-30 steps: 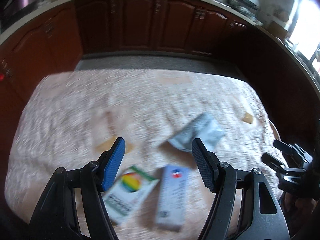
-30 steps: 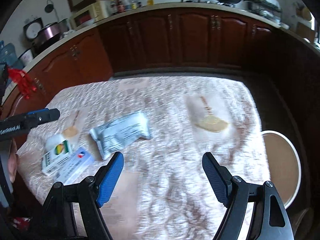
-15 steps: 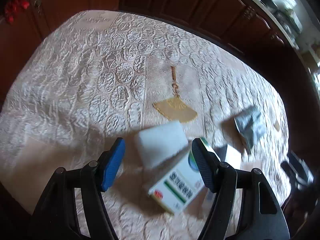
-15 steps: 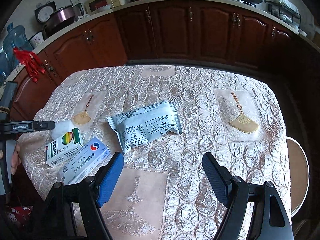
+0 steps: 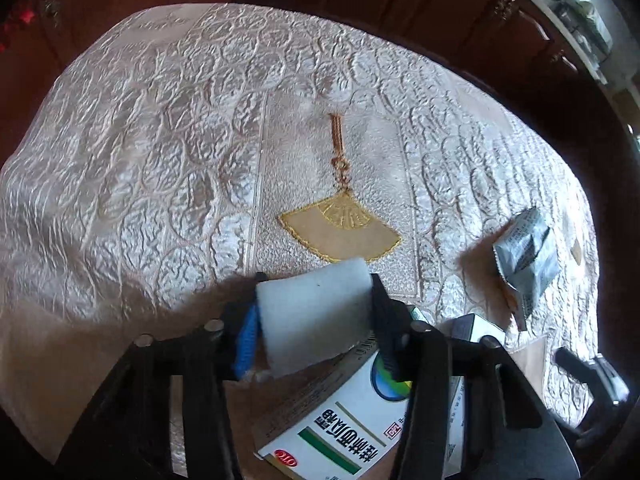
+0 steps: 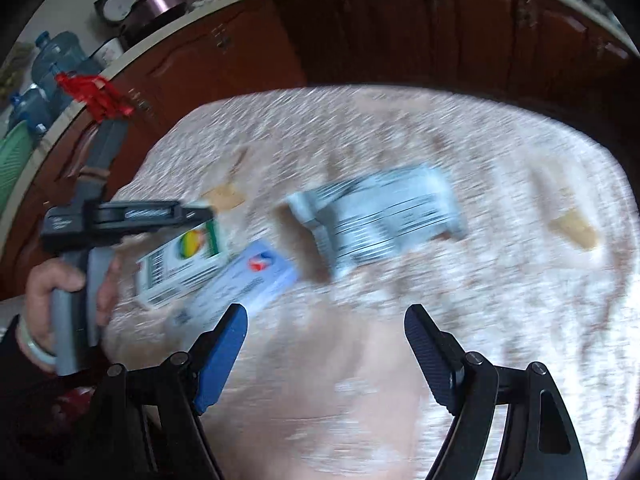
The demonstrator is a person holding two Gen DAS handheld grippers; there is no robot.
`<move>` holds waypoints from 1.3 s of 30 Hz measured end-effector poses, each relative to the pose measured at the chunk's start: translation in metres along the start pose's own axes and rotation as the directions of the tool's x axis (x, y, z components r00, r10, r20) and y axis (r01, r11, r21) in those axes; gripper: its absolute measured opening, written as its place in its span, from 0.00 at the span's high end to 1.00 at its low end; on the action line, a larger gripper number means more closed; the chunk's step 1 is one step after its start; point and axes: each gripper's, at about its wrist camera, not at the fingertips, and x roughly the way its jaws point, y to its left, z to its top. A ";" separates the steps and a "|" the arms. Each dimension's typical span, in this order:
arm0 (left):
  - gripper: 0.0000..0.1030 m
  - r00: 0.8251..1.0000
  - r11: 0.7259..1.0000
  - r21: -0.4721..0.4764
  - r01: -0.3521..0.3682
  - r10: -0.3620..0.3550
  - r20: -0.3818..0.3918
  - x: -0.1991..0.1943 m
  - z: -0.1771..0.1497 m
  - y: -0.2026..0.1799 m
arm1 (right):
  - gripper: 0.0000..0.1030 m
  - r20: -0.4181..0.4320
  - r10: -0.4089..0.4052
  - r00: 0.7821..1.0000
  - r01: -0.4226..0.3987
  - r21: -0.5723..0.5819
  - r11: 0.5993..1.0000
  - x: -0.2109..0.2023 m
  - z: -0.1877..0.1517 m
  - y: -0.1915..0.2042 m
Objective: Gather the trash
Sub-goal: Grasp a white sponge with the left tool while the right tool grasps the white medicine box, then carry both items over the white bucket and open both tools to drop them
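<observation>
Since the earlier frames the left hand-held gripper (image 5: pixel 316 320) has come down over the near edge of the desk (image 5: pixel 160 160), and its jaws have just been closing: the white foam block (image 5: pixel 314 316), which half a second ago lay loose between them, is now clamped, one pad pressing each end. The block is plain matte white, soft-looking, with rounded corners and a faintly speckled face; its long axis runs side to side across the jaws, its right end tipped slightly up. Below it, on the embroidered cloth, lies a white medicine box (image 5: pixel 344 428) with a green stripe and a coloured disc, its long axis slanting from lower left to upper right. A grey foil packet (image 5: pixel 526 256) lies well apart to the right. In the blurred right wrist view, the right hand-held gripper (image 6: pixel 326 354) hovers with its jaws spread wide and nothing between them, above bare cloth, near a pale blue box (image 6: pixel 244 284) that sits just beside the medicine box.
</observation>
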 end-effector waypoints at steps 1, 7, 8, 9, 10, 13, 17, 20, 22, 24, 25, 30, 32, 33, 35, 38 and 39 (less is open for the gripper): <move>0.60 1.000 1.000 0.002 0.000 0.000 0.007 -0.003 0.001 0.003 | 0.24 -0.015 0.020 1.000 -0.020 0.006 1.000 0.005 0.000 0.004; 0.61 0.995 0.999 0.005 -0.037 0.037 0.097 -0.030 0.011 0.013 | 0.24 -0.097 0.064 0.993 -0.060 0.039 0.997 0.039 0.001 0.031; 0.61 0.992 0.999 0.016 -0.050 0.048 0.113 -0.035 0.012 0.011 | 0.24 -0.107 0.072 0.992 -0.067 0.050 0.996 0.043 0.001 0.035; 0.61 0.991 0.998 0.027 -0.057 0.053 0.124 -0.038 0.012 0.010 | 0.24 -0.115 0.084 0.990 -0.077 0.062 0.995 0.048 0.003 0.041; 0.61 0.989 0.997 0.038 -0.062 0.057 0.137 -0.042 0.013 0.008 | 0.24 -0.123 0.085 0.989 -0.076 0.069 0.995 0.053 0.004 0.045; 0.61 0.986 0.996 0.059 -0.065 0.055 0.158 -0.048 0.012 0.007 | 0.24 -0.157 0.035 0.987 -0.024 0.071 0.997 0.069 0.007 0.060; 0.61 0.986 0.997 0.064 -0.051 0.040 0.161 -0.051 0.012 0.009 | 0.40 -0.163 -0.043 0.986 0.045 0.006 0.999 0.078 0.010 0.071; 0.61 0.987 0.998 0.051 -0.037 0.029 0.157 -0.052 0.010 0.016 | 0.57 -0.169 -0.095 0.981 0.085 -0.068 0.994 0.067 0.009 0.067; 0.61 0.988 0.999 0.042 -0.030 0.023 0.153 -0.051 0.007 0.018 | 0.64 -0.187 -0.140 0.972 0.125 -0.085 0.988 0.062 0.008 0.052; 0.61 0.989 0.999 0.032 -0.023 0.018 0.149 -0.050 0.005 0.019 | 0.64 -0.201 -0.173 0.964 0.159 -0.084 0.984 0.055 0.008 0.039; 0.61 0.989 0.999 0.030 -0.021 0.016 0.147 -0.049 0.005 0.019 | 0.64 -0.201 -0.194 0.960 0.182 -0.079 0.980 0.051 0.008 0.034; 0.61 0.989 0.999 0.041 -0.019 0.013 0.145 -0.050 0.003 0.013 | 0.36 -0.097 -0.191 0.977 0.187 -0.050 0.981 0.029 0.013 0.032; 0.61 0.989 0.999 0.046 -0.018 0.011 0.149 -0.051 0.002 0.011 | 0.36 -0.079 -0.224 0.971 0.216 -0.092 0.972 0.030 0.016 0.038; 0.61 0.989 0.999 0.047 -0.015 0.008 0.149 -0.052 0.002 0.010 | 0.36 -0.078 -0.236 0.969 0.227 -0.106 0.968 0.037 0.020 0.043; 0.61 0.989 0.999 0.049 -0.013 0.005 0.148 -0.052 0.002 0.009 | 0.36 -0.082 -0.261 0.962 0.249 -0.131 0.960 0.047 0.023 0.048; 0.61 0.989 0.999 0.050 -0.009 0.001 0.145 -0.053 0.001 0.007 | 0.41 -0.081 -0.265 0.961 0.248 -0.171 0.953 0.062 0.024 0.049; 0.61 0.990 0.999 0.050 -0.005 -0.003 0.144 -0.054 0.001 0.007 | 0.49 -0.089 -0.261 0.961 0.242 -0.176 0.954 0.065 0.022 0.047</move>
